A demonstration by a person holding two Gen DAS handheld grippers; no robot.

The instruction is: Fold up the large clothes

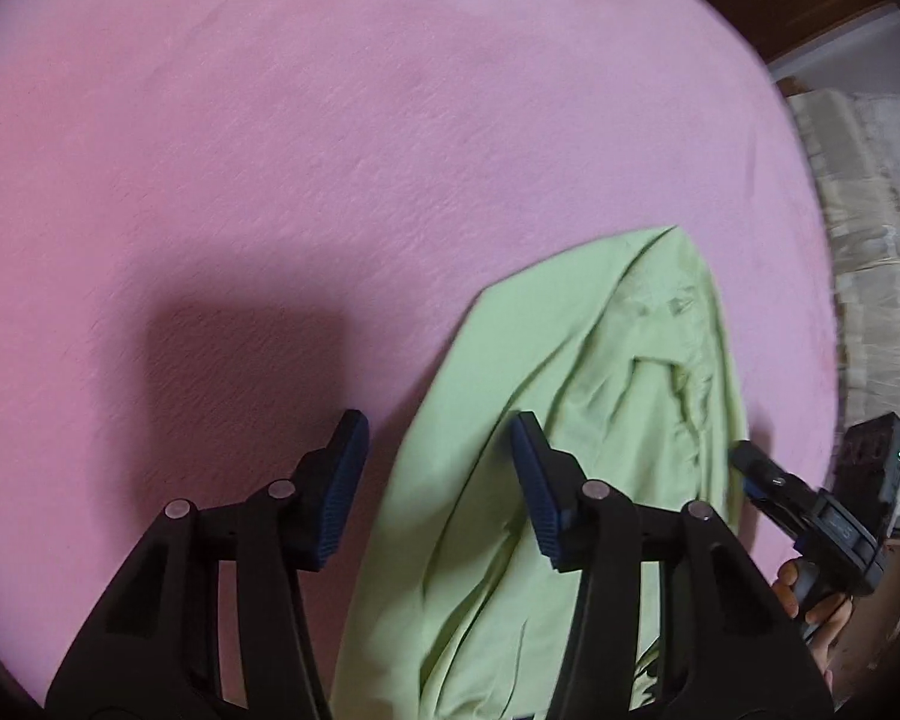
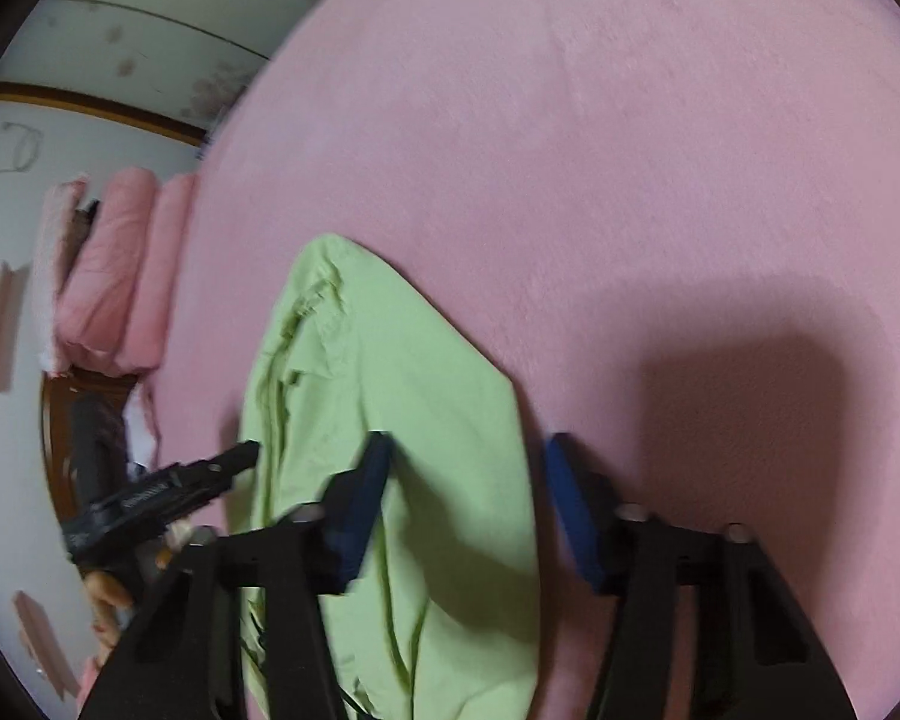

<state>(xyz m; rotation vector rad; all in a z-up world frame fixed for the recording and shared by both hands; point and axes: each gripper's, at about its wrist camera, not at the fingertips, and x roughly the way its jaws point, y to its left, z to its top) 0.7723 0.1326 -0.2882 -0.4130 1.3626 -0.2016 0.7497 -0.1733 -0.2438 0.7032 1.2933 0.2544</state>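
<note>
Over green garment [image 1: 570, 420]: left gripper [image 1: 438, 480], right gripper [image 2: 465, 498] part-open (nothing gripped).

Both grippers are showing matte black frames with silver round rivets at the joints. The left gripper [image 1: 438, 480] and right gripper [image 2: 468, 498] are wearing ribbed dark blue pads [image 1: 343, 480] on their fingers.

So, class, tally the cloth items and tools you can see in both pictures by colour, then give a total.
Green: 1, the green garment lying on the bed.
Pink: 3, the pink bedsheet and two rolled pink blankets beside the bed.
Black: 2, the left gripper and the right gripper.
Total: 6
</note>
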